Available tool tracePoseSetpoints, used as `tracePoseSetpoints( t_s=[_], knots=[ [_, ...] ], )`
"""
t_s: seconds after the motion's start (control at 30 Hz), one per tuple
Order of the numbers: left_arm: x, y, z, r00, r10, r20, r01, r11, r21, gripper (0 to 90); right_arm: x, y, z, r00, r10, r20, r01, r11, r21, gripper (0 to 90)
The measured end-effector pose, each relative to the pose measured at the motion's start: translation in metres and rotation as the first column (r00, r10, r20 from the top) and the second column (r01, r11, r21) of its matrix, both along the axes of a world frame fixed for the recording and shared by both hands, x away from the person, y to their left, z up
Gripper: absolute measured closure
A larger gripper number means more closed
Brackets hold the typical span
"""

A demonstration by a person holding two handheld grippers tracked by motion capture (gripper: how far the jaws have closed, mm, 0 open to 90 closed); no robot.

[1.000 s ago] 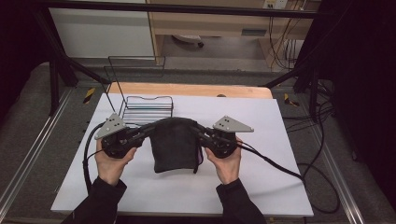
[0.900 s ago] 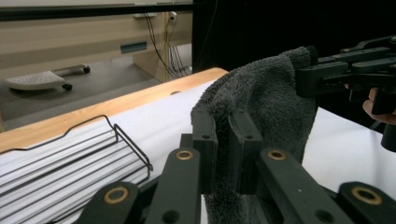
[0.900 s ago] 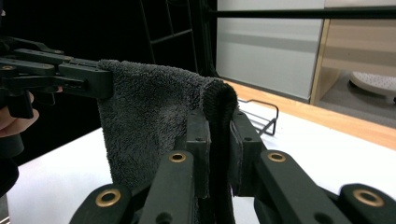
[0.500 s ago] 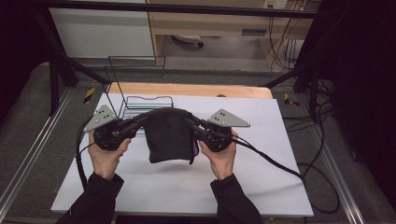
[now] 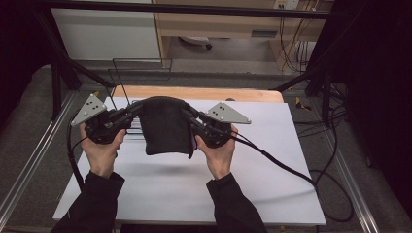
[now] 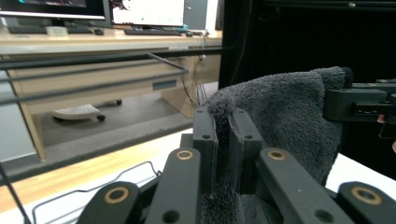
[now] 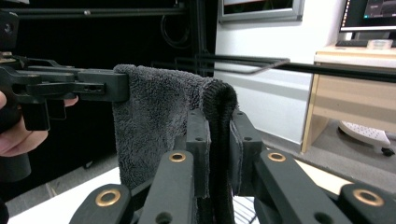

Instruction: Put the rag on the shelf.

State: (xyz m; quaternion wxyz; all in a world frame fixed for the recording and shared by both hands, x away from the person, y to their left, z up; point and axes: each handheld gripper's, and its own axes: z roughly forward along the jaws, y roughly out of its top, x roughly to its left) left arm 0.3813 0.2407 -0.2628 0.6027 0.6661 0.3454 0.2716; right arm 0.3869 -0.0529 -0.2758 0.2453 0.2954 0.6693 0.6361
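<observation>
**Dark towel pinched at both top corners**

Clamped by left gripper (image 5: 130,112) and right gripper (image 5: 190,118), towel (image 5: 166,127) hanging clear above white table (image 5: 272,165). Lower hem hidden in both gripper views. Behind towel, wire rack (image 5: 127,83) partly covered, hard to trace

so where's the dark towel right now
In the high view the dark towel hangs above the white table, held between the left gripper and right gripper.
</observation>
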Motion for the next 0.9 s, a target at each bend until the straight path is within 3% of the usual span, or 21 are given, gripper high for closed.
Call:
tracePoseSetpoints(
  t_s=[0.57, 0.9],
  knots=[
    [0.013, 0.021, 0.031, 0.9970, 0.056, 0.053, -0.052, 0.9958, -0.075, 82.5, 0.019, 0.024, 0.029, 0.9983, -0.009, 0.058, 0.006, 0.998, 0.056, 81.2],
    [0.020, 0.032, 0.048, 0.9925, 0.084, 0.089, -0.072, 0.9884, -0.133, 82.6, 0.029, 0.038, 0.050, 0.9951, -0.015, 0.098, 0.008, 0.998, 0.066, 81.2]
  ],
)
